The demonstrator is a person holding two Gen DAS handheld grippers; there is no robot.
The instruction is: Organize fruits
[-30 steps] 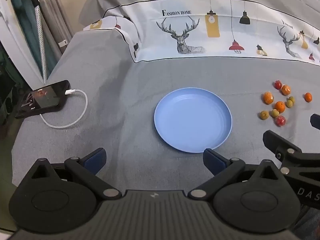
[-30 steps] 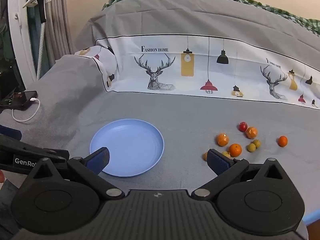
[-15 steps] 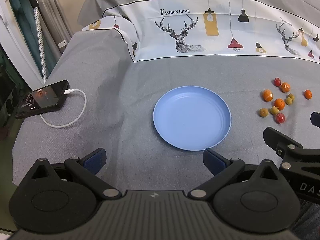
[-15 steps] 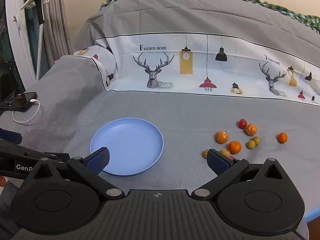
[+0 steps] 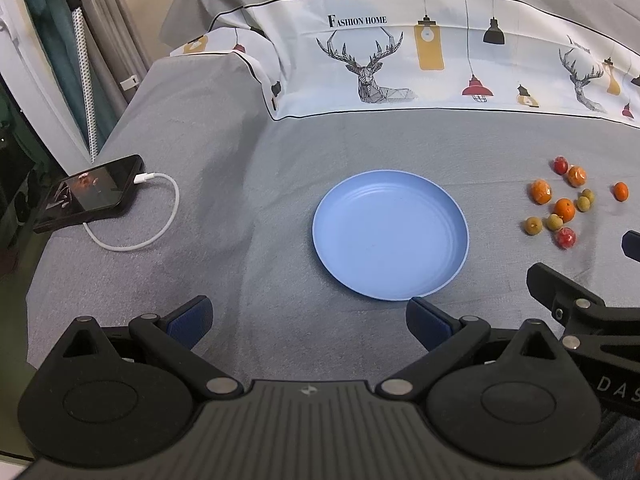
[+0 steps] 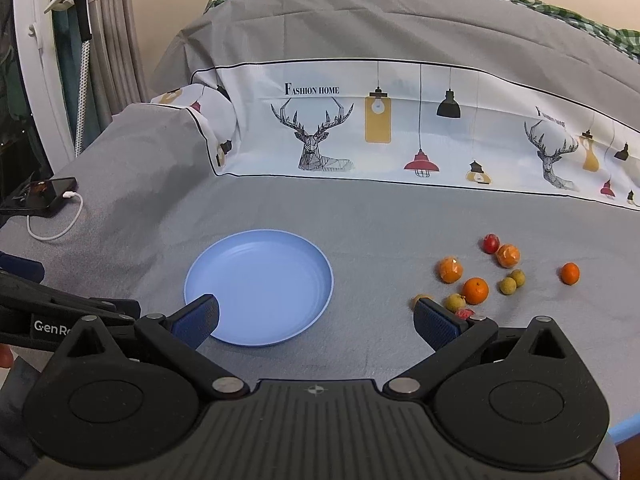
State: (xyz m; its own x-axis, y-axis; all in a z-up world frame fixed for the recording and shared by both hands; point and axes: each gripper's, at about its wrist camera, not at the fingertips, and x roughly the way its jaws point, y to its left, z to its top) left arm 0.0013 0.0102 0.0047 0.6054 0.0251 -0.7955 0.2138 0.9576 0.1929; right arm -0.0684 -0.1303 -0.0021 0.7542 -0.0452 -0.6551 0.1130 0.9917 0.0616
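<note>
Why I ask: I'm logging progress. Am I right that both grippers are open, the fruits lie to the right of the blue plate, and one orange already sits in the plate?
Not quite: the blue plate holds nothing, as the left wrist view shows. All the fruits lie on the cloth to its right. The left gripper and right gripper are open.

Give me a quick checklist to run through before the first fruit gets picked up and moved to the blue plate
1. Right gripper open, holding nothing: ok.
2. Left gripper open, holding nothing: ok.
3. Blue plate has room, nothing on it: ok.
4. Fruits loose on the gray cloth, right of the plate: ok.
5. Nearest red fruit partly hidden behind the right gripper's finger: cannot tell how it sits.
6. Phone and cable off to the left, clear of the path: ok.
</note>
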